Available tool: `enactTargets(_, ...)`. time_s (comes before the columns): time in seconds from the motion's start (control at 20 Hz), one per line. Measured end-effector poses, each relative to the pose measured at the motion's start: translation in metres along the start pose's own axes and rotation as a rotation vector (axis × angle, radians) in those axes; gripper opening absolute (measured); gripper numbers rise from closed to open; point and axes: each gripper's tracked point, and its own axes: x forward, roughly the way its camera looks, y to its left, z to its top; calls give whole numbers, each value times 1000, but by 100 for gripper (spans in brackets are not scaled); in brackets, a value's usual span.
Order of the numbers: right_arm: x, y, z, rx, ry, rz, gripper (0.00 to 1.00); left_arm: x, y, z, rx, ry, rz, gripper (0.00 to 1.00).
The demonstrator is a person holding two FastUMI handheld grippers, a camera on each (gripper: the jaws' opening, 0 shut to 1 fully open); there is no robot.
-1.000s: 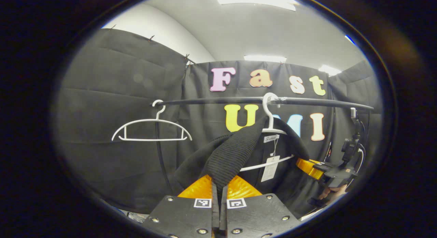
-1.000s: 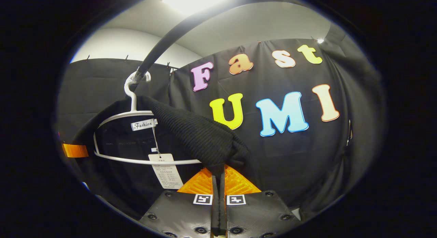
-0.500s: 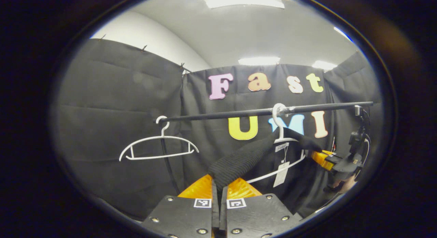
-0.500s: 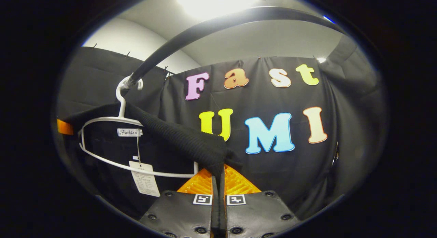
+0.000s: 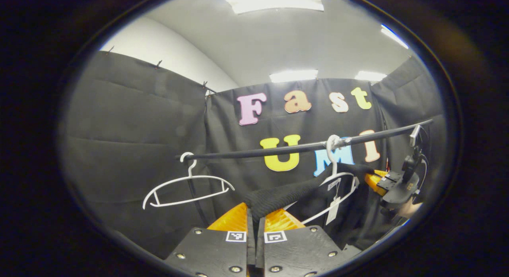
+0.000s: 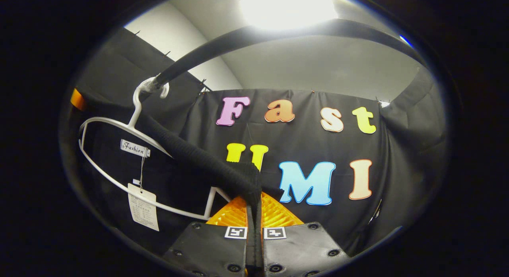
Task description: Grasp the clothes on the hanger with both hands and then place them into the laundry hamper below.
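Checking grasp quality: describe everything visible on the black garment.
The black garment is a ribbed knit with a collar label and a paper swing tag. It still hangs on the white hanger, hooked on the black rail. The left tongs and right tongs each pinch a shoulder edge, stretching it taut.

A: What does the right gripper (image 6: 253,213) hold?
B: Its fingers are closed on the ribbed edge of a black knit garment (image 6: 199,159), pulled taut.
A: And the hanger?
B: The white hanger (image 6: 119,157) hooks over the black rail (image 6: 206,50), tilted. A paper tag (image 6: 142,206) dangles inside the garment.
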Motion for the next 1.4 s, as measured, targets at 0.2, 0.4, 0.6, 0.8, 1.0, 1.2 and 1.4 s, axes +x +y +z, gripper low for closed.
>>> enactTargets(0.2, 3, -2, 4, -9, -41, 3, 3, 15, 1, 8, 133, 5, -52, 2)
enactTargets(0.4, 6, -1, 6, -37, -74, -1, 1, 23, 13, 5, 222, 19, -88, 1)
enactTargets(0.6, 6, 9, 14, -26, -91, 29, 1, 29, 32, -4, 205, 53, -109, 0)
enactTargets(0.8, 0, 18, 19, -106, -119, 42, 0, 38, 49, -15, 222, 69, -116, 2)
enactTargets(1.0, 2, 15, 17, -83, -106, 24, 1, 56, 45, -41, 136, 60, -180, 3)
enactTargets(1.2, -6, 5, 9, -37, -90, -7, 0, 49, 36, -60, 54, 12, -262, 3)
enactTargets(1.4, 6, -6, 7, -12, -90, -37, 0, 58, 30, -72, -42, -17, -304, 3)
